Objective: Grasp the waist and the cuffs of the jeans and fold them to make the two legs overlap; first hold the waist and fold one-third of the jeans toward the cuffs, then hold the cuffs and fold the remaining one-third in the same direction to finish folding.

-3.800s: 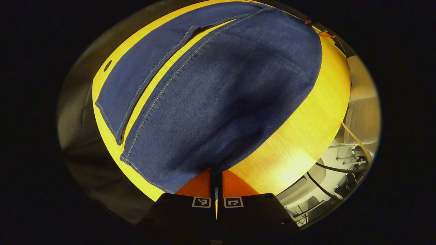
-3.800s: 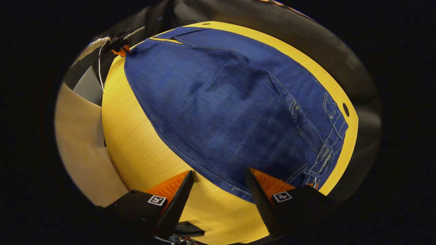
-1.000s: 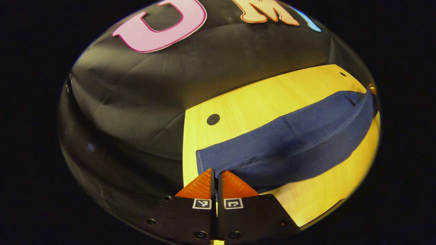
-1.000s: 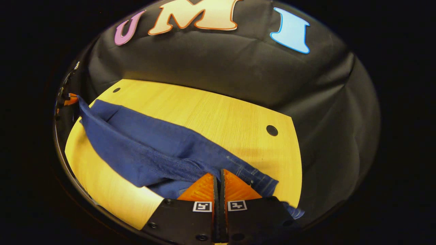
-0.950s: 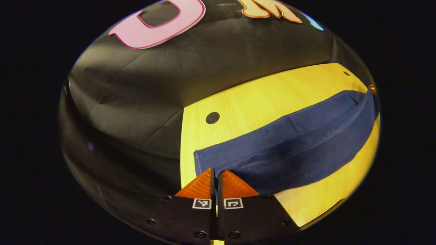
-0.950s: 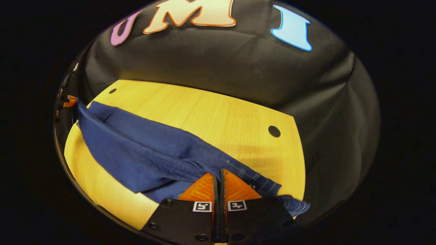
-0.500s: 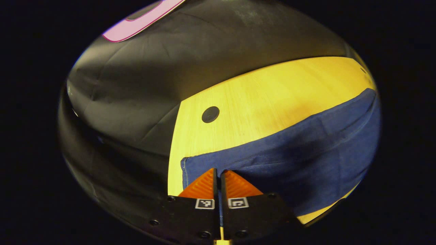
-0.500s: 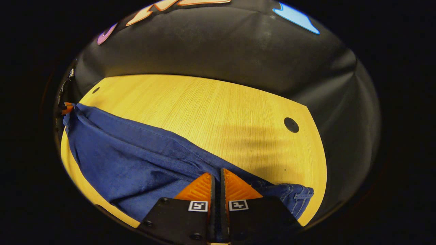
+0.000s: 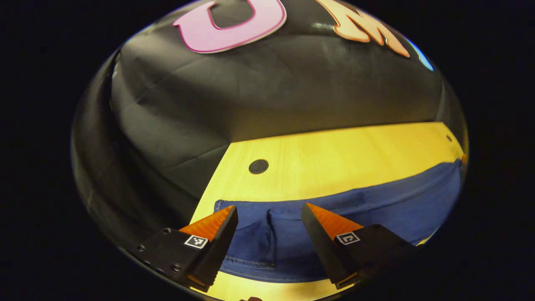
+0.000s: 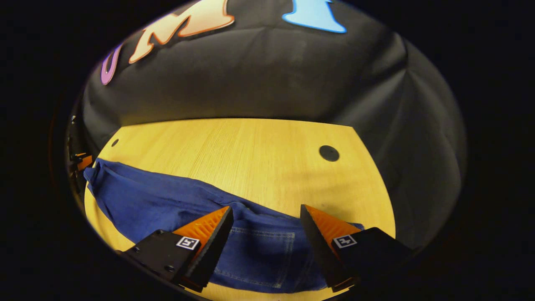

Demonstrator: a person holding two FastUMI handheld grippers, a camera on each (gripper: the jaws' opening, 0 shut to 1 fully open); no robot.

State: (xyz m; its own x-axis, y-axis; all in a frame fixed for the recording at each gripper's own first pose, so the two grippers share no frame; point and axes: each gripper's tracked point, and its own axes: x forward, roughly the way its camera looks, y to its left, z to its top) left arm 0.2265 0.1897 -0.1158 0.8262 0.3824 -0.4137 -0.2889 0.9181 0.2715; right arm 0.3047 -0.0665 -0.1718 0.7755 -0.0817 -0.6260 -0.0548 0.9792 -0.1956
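Note:
The blue jeans lie in a long band across the yellow wooden table, doubled lengthwise. In the left gripper view, my left gripper is open just above the cuff end, with a seam and hem between its spread fingers and nothing pinched. In the right gripper view, my right gripper is open over the waist end of the jeans, where a back pocket with pale stitching faces up. The left gripper shows small at the far left, by the other end of the cloth.
The table has a round dark hole near its far left corner and another hole near its far right corner. The black cloth wall rises right behind the table's far edge. Bare wood lies between the jeans and that edge.
Both grippers, shut on the jeans half a second ago, have opened and let go. The cloth now rests flat on the table, and both views have tilted up toward the wall.

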